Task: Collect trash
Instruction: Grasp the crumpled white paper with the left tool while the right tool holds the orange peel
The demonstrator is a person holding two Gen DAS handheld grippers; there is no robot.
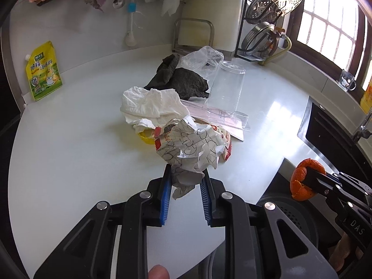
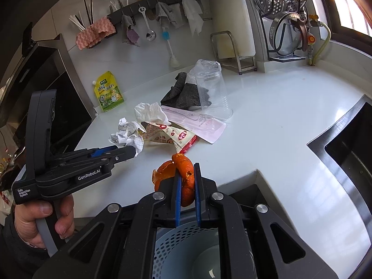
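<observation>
My left gripper [image 1: 186,174] is shut on a crumpled printed paper wad [image 1: 193,148] above the white counter [image 1: 69,151]; it also shows in the right wrist view [image 2: 127,134]. My right gripper [image 2: 187,172] is shut on an orange peel [image 2: 183,174] and holds it above a perforated blue-grey bin [image 2: 186,251] below the counter's edge. The peel shows in the left wrist view [image 1: 302,181]. More trash lies on the counter: a white tissue [image 1: 151,104], a red snack wrapper [image 2: 176,134], a pink flat packet [image 2: 200,123], a clear plastic cup [image 2: 214,93] and a plastic bag [image 1: 202,58].
A dark cloth [image 1: 181,81] lies behind the trash. A yellow seasoning pouch [image 1: 43,72] leans on the back wall. A sink [image 2: 348,153] is at the right. A dish rack [image 2: 286,23] and hanging utensils line the back wall.
</observation>
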